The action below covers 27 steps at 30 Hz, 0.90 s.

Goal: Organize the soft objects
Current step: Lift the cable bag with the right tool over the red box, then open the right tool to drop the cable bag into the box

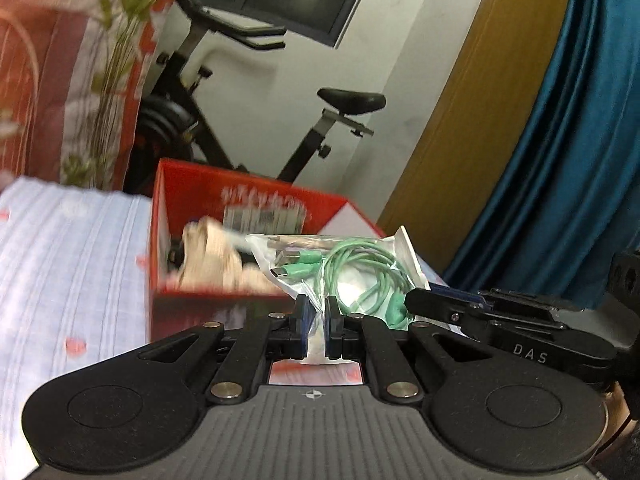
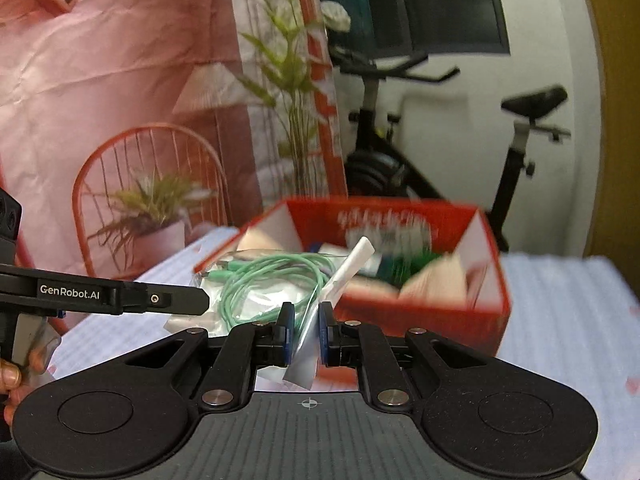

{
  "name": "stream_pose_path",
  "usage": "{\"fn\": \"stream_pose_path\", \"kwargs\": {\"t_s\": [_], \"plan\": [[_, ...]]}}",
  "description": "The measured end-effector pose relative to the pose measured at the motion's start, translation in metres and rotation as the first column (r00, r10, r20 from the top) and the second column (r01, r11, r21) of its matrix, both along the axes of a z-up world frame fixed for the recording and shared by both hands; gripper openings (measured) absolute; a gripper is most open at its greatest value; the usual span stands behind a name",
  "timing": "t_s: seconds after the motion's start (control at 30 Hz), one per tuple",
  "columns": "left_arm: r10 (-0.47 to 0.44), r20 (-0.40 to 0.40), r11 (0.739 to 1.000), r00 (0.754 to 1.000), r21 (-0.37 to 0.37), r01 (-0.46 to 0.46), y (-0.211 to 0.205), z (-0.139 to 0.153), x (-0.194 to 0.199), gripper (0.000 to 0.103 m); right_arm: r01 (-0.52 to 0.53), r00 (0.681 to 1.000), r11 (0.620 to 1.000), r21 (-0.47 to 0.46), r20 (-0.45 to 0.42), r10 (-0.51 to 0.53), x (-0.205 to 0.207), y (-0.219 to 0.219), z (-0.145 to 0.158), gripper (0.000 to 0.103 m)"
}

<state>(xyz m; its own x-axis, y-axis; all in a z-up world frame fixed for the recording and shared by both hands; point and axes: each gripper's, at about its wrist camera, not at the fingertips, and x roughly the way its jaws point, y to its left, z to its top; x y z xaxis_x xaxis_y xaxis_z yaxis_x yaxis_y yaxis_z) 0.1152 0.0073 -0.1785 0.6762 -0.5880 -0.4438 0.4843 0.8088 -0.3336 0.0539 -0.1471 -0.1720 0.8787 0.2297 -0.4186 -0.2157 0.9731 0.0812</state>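
Spread across the whole surface: a pale striped cloth (image 2: 580, 312) with pink dots. On it, a red box (image 2: 420, 320), open-topped, already holding beige and green items too blurred to name, so sorting looks partly done. In front of the box, held above the cloth: a clear bag (image 1: 360, 264) of coiled green cable (image 2: 272, 276), not yet inside. Clenched on one bag edge, the left gripper (image 1: 317, 320); clamped on the opposite edge, the right gripper (image 2: 306, 330). Left to do: probably lowering the bag into the box.
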Motion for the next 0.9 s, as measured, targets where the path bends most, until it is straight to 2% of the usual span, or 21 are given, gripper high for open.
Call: {"fn": "stream_pose_path", "kwargs": {"t_s": [0.2,0.37,0.67,0.73,0.8,0.9], "plan": [[0.031,-0.009,0.999,0.999,0.023,-0.030,-0.014,0.002,0.042,0.008,0.001,1.000,0.998,-0.070,0.029,0.001,0.052,-0.006,0.019,0.011],[0.044,-0.049,0.996,0.998,0.075,-0.041,-0.021,-0.001,0.075,0.008,0.015,1.000,0.997,-0.076,0.002,-0.015,0.094,-0.012,0.015,0.011],[0.065,-0.164,0.973,0.984,0.231,-0.026,-0.037,-0.019,0.108,0.008,0.013,0.982,0.996,-0.089,-0.188,-0.029,0.152,-0.017,-0.023,0.011],[0.065,-0.178,0.969,0.982,0.245,-0.019,-0.039,-0.022,0.112,0.008,0.013,0.967,0.995,-0.102,-0.252,-0.038,0.162,-0.015,-0.034,0.011],[0.061,-0.179,0.967,0.982,0.253,-0.014,-0.037,-0.023,0.112,0.010,0.021,0.952,0.992,-0.122,-0.300,-0.057,0.170,-0.014,-0.042,0.006],[0.063,-0.175,0.968,0.983,0.252,-0.017,-0.035,-0.020,0.112,0.013,0.019,0.940,0.987,-0.157,-0.334,-0.071,0.176,-0.011,-0.048,0.006]]}}
